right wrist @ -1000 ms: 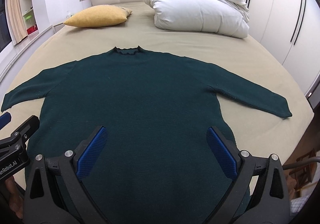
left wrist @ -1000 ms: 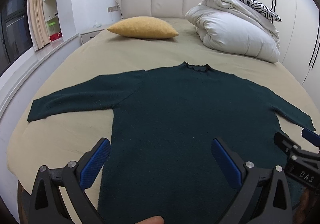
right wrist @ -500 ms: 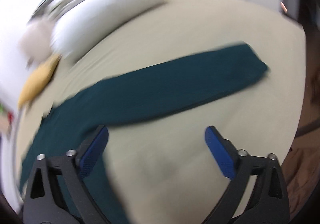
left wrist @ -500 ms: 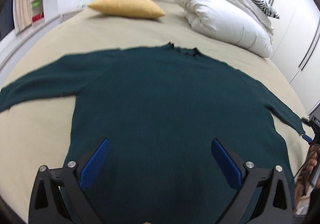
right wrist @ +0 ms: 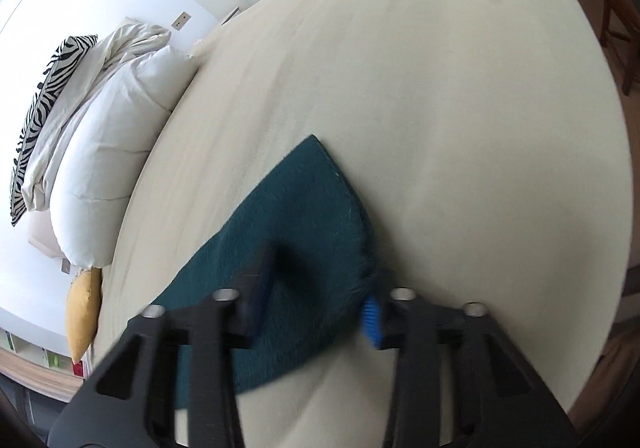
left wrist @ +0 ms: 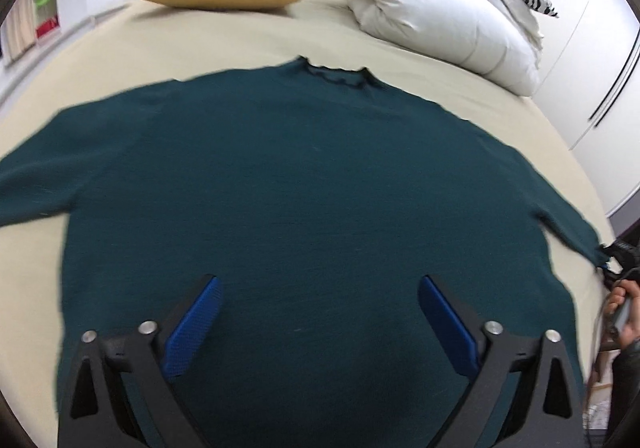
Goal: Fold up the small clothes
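Sweater (left wrist: pixel 304 208) is lying flat, front down the bed (left wrist: pixel 200 44), as the right gripper (right wrist: pixel 316 300) is closing on its sleeve cuff (right wrist: pixel 320 208), probably to fold it inward, while the left gripper (left wrist: pixel 318 312) is hovering wide, closing slightly, empty.

Sweater (left wrist: pixel 312 208) hem cut off at frame bottom; left sleeve end cropped; edges blurred.
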